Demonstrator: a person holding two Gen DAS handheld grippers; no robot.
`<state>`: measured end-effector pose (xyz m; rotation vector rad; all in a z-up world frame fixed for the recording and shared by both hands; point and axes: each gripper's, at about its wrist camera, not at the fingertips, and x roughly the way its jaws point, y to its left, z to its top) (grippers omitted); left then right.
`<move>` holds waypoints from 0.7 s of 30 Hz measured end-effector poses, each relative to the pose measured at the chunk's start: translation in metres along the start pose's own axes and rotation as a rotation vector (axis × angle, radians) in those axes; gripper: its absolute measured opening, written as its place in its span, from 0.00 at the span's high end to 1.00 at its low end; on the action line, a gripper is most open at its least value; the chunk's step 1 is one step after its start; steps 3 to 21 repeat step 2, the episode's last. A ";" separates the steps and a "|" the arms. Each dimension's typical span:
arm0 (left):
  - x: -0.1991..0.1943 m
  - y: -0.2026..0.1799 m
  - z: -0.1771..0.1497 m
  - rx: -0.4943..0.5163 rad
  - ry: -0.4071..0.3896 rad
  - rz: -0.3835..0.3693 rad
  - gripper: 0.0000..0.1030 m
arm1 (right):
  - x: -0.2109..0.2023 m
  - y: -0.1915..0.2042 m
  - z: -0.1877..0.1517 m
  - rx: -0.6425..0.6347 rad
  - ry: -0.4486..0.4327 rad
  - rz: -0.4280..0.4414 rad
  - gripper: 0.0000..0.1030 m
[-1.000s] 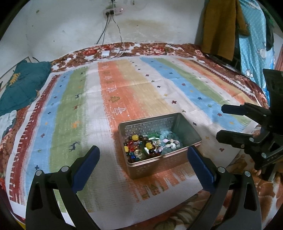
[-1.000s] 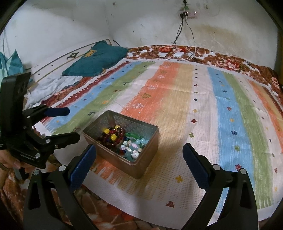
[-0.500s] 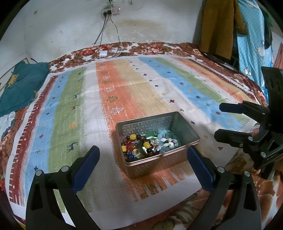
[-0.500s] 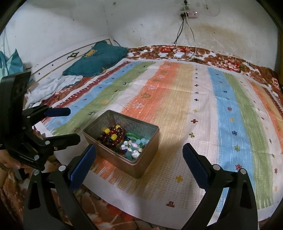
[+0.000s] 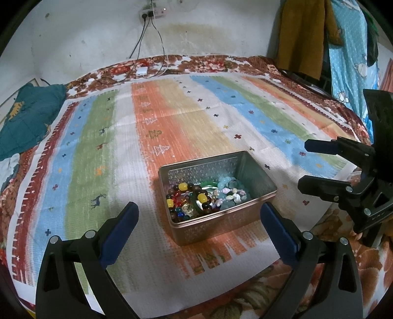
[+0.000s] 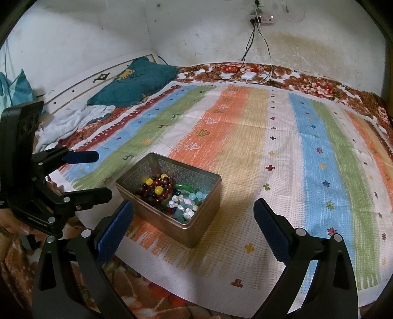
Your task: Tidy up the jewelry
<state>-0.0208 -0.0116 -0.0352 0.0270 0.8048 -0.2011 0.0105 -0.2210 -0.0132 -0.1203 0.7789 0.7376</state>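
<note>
Two black plastic grippers, the left gripper [image 5: 197, 228] and right gripper [image 6: 194, 228], carry ribbed blue finger pads [image 5: 120, 232], silver screws and triangular cut-outs.

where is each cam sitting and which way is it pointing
Left wrist: sits on the left claw, looking forward over the striped cloth at the tin of beads; its own two blue pads frame the view, and the right claw shows at right.
Right wrist: sits on the right claw, facing the tin from its other side; the left claw and a bit of hand show at left.
Shared: tin, cloth, wall socket, teal pillow.
</note>
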 end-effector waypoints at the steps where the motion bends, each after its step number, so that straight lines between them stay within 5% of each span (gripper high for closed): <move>1: 0.000 0.001 0.000 -0.002 0.001 -0.001 0.06 | 0.000 0.000 0.000 0.000 0.000 0.000 0.04; 21: 0.000 0.002 -0.001 -0.004 0.002 -0.002 0.06 | 0.000 -0.001 0.000 0.000 0.000 -0.002 0.04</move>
